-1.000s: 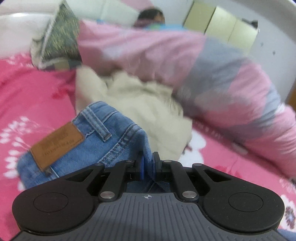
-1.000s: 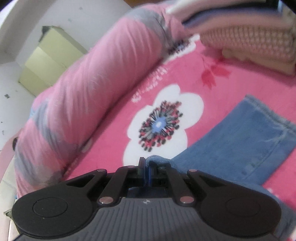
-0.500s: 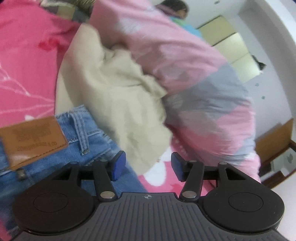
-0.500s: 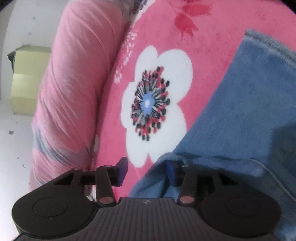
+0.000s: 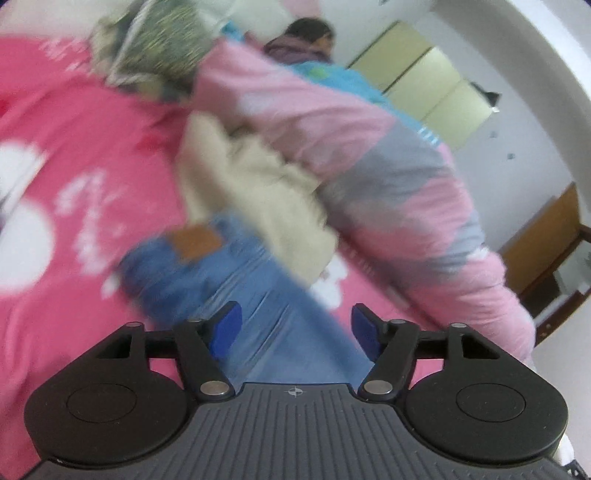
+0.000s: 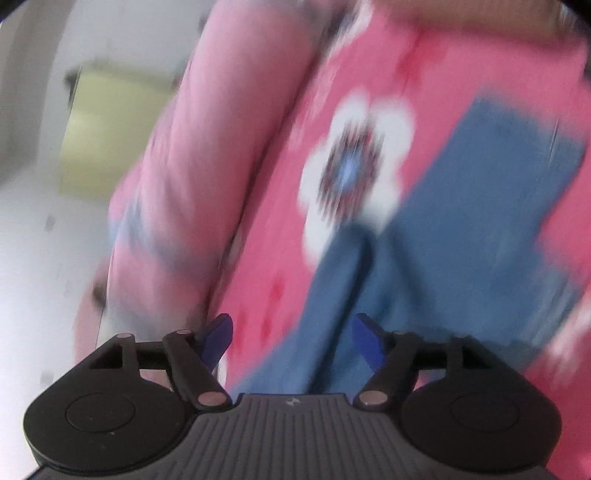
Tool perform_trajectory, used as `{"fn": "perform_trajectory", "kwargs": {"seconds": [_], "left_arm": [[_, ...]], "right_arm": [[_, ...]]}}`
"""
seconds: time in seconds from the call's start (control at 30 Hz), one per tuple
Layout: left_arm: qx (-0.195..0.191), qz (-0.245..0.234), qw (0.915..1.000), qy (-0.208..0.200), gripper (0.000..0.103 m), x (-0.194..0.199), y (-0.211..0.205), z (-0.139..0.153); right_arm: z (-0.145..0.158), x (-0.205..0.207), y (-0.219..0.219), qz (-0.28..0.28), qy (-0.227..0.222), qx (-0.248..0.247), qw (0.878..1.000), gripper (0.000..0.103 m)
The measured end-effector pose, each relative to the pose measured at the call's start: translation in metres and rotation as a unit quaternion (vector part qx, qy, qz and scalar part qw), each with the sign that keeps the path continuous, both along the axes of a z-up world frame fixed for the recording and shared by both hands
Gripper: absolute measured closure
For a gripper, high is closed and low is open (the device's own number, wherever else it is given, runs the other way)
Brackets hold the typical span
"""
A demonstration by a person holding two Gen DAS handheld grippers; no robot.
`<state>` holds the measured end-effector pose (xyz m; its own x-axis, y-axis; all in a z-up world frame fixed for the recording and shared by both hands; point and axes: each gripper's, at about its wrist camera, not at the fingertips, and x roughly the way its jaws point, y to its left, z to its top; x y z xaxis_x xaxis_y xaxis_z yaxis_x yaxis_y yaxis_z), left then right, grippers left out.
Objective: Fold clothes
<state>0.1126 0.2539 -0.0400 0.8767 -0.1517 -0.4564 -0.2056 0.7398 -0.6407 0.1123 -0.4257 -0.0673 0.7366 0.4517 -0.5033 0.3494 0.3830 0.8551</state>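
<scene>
Both grippers have their blue pads spread wide apart, and neither one is holding anything. Seen from its own camera, the left gripper [image 5: 296, 328] hangs over the blue jeans [image 5: 236, 280]. Cloth shows in the gap between its pads, but the pads do not pinch it. A brown patch [image 5: 197, 242] sits on the far end of the jeans, where the waist is. Everything here looks smeared and blurry.

The jeans lie on a bright pink bedsheet [image 5: 74, 155] with white flower shapes. Just beyond the jeans, touching their far edge, is a crumpled cream cloth [image 5: 258, 195]. Behind that, a long rolled quilt [image 5: 388, 177] in pink and grey runs from far left to near right. At the far left end of it sits a greenish speckled bundle [image 5: 162, 48]. A person with dark hair [image 5: 308, 31] shows beyond the quilt, and pale yellow cupboard doors [image 5: 424, 85] stand against the white wall.

From the other camera, the right gripper [image 6: 291, 336] also floats above the jeans [image 6: 461, 221], which spread from near the pads out to the far right. A big white flower [image 6: 354, 170] on the pink sheet [image 6: 280, 258] lies just left of the denim. The pink quilt [image 6: 192, 166] runs along the left side. This view is blurry too.
</scene>
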Motion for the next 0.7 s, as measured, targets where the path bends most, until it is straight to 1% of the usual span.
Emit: {"fn": "perform_trajectory", "kwargs": {"seconds": [0.03, 0.1, 0.17, 0.2, 0.23, 0.3, 0.4, 0.43, 0.5, 0.53, 0.63, 0.7], "left_arm": [[-0.004, 0.005, 0.9999, 0.008, 0.031, -0.005, -0.002, -0.009], [-0.024, 0.008, 0.9993, 0.025, 0.03, -0.012, -0.005, -0.03], [-0.067, 0.019, 0.9969, 0.037, 0.03, -0.016, -0.002, -0.053], [-0.083, 0.027, 0.9953, 0.041, 0.03, -0.017, 0.0, -0.062], [-0.096, 0.035, 0.9938, 0.043, 0.03, -0.016, 0.002, -0.07], [-0.124, 0.031, 0.9913, 0.03, 0.03, -0.008, 0.01, -0.082], [-0.167, 0.034, 0.9854, 0.009, 0.03, 0.006, 0.026, -0.09], [-0.174, 0.037, 0.984, 0.007, 0.031, 0.01, 0.029, -0.091], [-0.183, 0.042, 0.9823, 0.007, 0.034, 0.021, 0.036, -0.093], [-0.184, 0.042, 0.982, 0.008, 0.034, 0.026, 0.038, -0.093], [-0.16, 0.05, 0.9859, 0.003, 0.034, 0.038, 0.033, -0.091], [-0.143, 0.063, 0.9877, -0.001, 0.035, 0.042, 0.028, -0.089]], "right_arm": [[-0.01, -0.001, 0.02, 0.024, 0.006, 0.014, 1.0, 0.027], [-0.03, -0.002, 0.059, 0.073, 0.018, 0.042, 0.996, 0.027], [-0.055, 0.002, 0.096, 0.109, 0.036, 0.063, 0.991, 0.027], [-0.067, 0.007, 0.11, 0.117, 0.044, 0.072, 0.99, 0.027], [-0.077, 0.012, 0.12, 0.117, 0.045, 0.08, 0.989, 0.027], [-0.09, 0.025, 0.132, 0.103, 0.041, 0.09, 0.99, 0.027], [-0.096, 0.042, 0.137, 0.068, 0.032, 0.097, 0.992, 0.027], [-0.095, 0.045, 0.138, 0.062, 0.027, 0.096, 0.993, 0.028], [-0.094, 0.052, 0.141, 0.05, 0.022, 0.091, 0.994, 0.028], [-0.094, 0.056, 0.142, 0.043, 0.024, 0.084, 0.995, 0.03], [-0.096, 0.066, 0.145, 0.022, 0.027, 0.076, 0.997, 0.031], [-0.095, 0.069, 0.149, 0.016, 0.019, 0.065, 0.998, 0.031]]}}
